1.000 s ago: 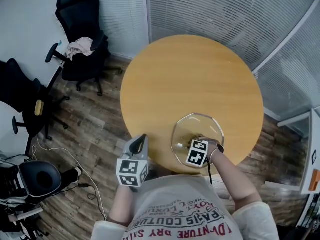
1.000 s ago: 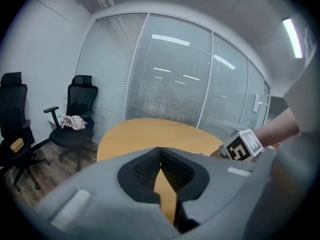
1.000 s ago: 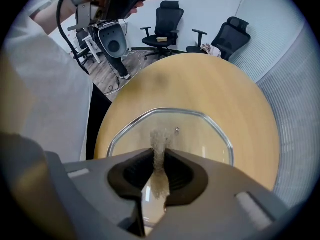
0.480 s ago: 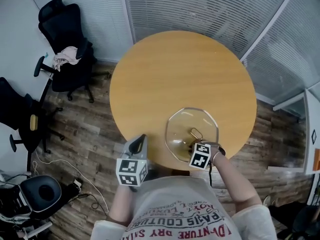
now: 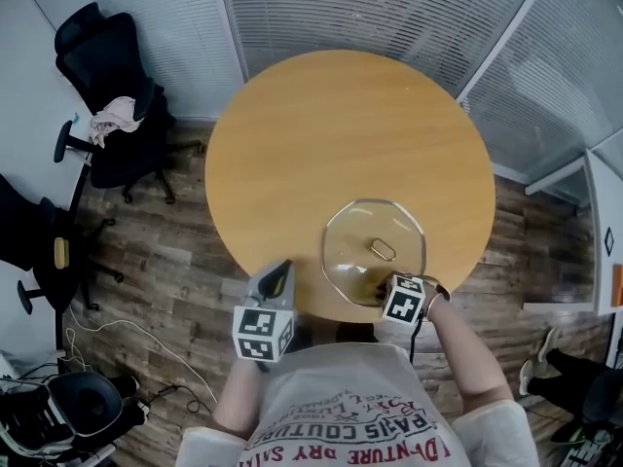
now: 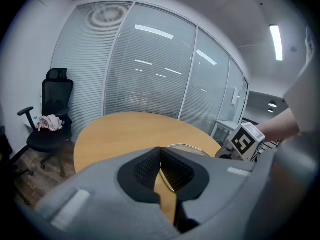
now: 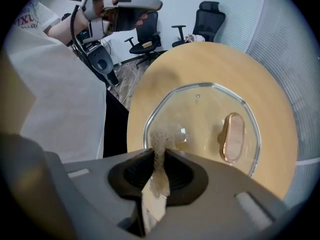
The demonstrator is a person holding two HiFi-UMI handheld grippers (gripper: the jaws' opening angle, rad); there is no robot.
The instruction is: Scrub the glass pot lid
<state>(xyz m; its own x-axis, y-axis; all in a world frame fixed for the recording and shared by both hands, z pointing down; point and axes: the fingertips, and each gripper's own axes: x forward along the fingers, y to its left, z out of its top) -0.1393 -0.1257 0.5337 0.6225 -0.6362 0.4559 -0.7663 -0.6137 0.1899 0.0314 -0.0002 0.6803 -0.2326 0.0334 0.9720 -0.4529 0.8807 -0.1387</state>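
Since a second ago the right gripper (image 5: 382,286) has slid from the middle of the clear octagonal glass pot lid (image 5: 360,233) to its near rim, baring the gold loop handle (image 5: 383,250). Its jaws clamp a thin tan scouring pad (image 7: 159,145) whose tip meets the glass. The lid lies flat near the front edge of the round pale-wood table (image 5: 331,115). The left gripper (image 5: 281,267), jaws together on nothing, hangs just off the table's near-left rim. Behind the table are blind-covered glass walls (image 5: 370,3). Left of the table, a black office chair (image 5: 102,52) stands on dark plank floor (image 5: 165,251).
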